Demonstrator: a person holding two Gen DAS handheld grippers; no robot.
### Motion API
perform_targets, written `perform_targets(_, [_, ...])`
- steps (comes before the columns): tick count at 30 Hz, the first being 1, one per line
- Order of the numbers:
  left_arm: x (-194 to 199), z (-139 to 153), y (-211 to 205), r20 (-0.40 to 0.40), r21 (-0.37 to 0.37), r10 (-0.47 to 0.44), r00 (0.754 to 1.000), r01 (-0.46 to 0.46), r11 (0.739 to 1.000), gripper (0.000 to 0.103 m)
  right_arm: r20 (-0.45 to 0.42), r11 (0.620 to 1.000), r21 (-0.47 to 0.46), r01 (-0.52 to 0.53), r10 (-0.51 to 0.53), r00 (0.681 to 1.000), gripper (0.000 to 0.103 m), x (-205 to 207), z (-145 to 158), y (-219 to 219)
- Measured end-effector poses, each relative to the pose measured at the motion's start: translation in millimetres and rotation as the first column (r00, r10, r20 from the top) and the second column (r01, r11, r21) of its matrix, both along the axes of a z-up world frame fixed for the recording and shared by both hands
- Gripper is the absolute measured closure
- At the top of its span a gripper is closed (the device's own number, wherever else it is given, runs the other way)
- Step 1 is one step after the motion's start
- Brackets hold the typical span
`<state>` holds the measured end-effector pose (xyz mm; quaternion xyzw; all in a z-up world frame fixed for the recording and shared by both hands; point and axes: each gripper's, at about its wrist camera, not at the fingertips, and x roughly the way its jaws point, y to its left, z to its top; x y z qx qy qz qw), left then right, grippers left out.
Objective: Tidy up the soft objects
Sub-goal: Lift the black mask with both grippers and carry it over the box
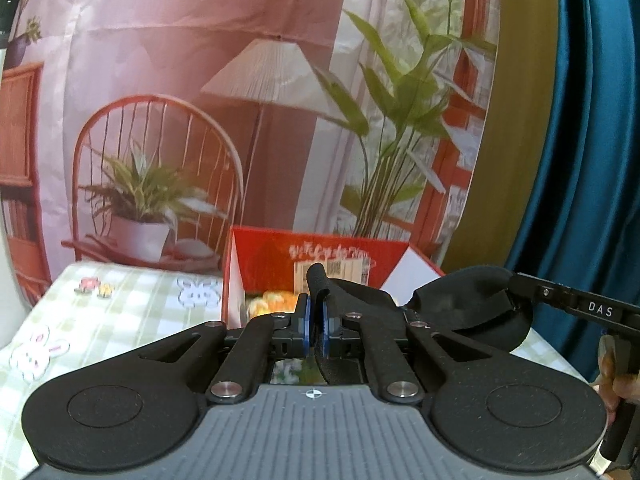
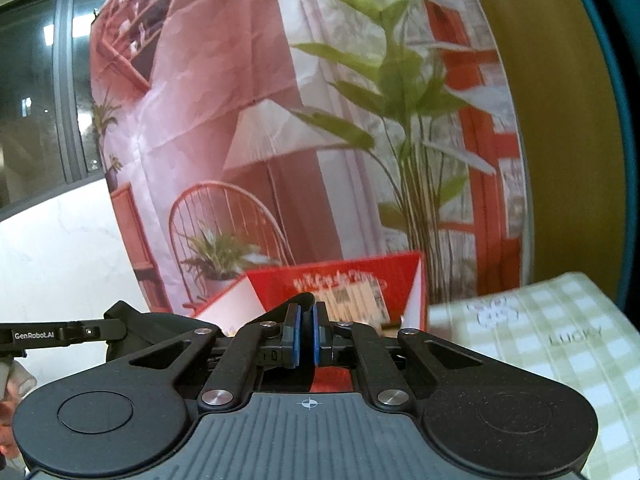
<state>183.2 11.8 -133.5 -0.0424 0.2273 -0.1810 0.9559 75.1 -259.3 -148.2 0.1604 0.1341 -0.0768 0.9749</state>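
A black soft padded item [image 1: 472, 304] with a cupped shape hangs stretched between both grippers, above the table. My left gripper [image 1: 316, 320] is shut on one end of it, and a black strip sticks up between the blue pads. The right gripper [image 2: 307, 328] is shut on the other end of the black item [image 2: 306, 304]. Each gripper's arm shows at the edge of the other's view. Just behind stands an open red box [image 1: 320, 256] [image 2: 340, 280], with yellow and orange soft things [image 1: 272, 300] inside.
A green checked cloth [image 1: 100, 312] [image 2: 540, 340] covers the table. A printed backdrop [image 1: 240, 120] of a chair, lamp and plants hangs right behind the box. A blue curtain [image 1: 580, 140] is at the right. A hand [image 1: 612, 380] holds the right gripper.
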Motion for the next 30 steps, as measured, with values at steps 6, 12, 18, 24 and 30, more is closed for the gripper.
perform_targets(6, [24.8,15.9,-3.9,0.011,-0.021,0.002,1.000,-0.002,1.000,0.096,0.015,0.999,-0.037,-0.003,0.004,1.000,0.097,24.4,21.2,-10.7])
perform_targets(12, [56.0,19.7,-9.0,0.015,-0.010,0.010,1.000,-0.010,1.000,0.096,-0.001,0.999,-0.051,0.008,-0.008,1.000,0.097,54.5,28.2,-27.8])
perform_targets(18, [92.0,13.3,-18.9,-0.009,0.037,-0.008,1.000,0.008,0.999,0.096,-0.032,0.999,-0.046,0.016,-0.018,0.999,0.097,92.1,27.4,-42.5])
perform_targets(24, [122.1,0.3,-30.8,-0.016,0.079,-0.005,1.000,0.006,0.997,0.097,-0.102,0.997,-0.077,0.017,-0.025,0.994,0.097,128.1,11.4,-47.2])
perform_targets(30, [151.6,-3.1,-41.0,0.006,0.126,0.001,1.000,-0.001,0.992,0.097,-0.159,0.992,-0.128,0.020,-0.041,0.986,0.098,164.8,-2.8,-51.3])
